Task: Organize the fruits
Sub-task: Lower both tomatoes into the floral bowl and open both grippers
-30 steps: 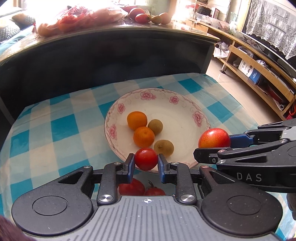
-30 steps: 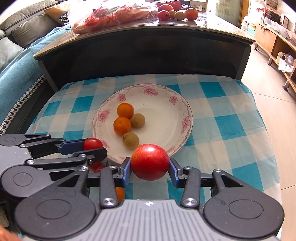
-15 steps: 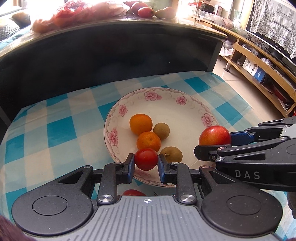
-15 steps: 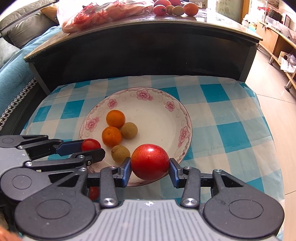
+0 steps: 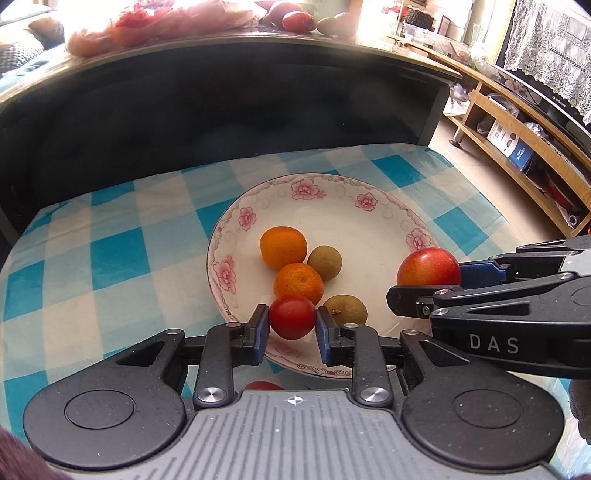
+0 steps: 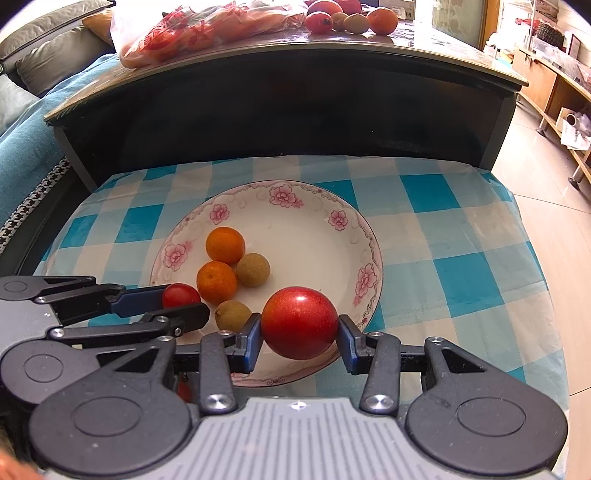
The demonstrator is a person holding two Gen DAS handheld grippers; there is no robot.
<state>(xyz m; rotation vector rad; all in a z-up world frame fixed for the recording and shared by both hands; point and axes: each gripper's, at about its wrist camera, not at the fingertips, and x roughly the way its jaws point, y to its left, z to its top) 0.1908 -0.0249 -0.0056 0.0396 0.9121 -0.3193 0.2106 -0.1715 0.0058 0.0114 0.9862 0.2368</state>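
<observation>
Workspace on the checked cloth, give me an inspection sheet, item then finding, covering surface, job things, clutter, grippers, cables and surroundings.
Surface: blue and white checked cloth.
Job's things: floral plate holds two oranges and two brownish fruits. Small red tomato and larger red fruit are both gripped over the plate's near rim.
Clutter: another red fruit shows below the left gripper.
Grippers: left gripper shut on the small red tomato; right gripper shut on the larger red fruit.
Cables: nothing seen.
Surroundings: dark table behind with a plastic bag and loose fruit; wooden shelf at right.
</observation>
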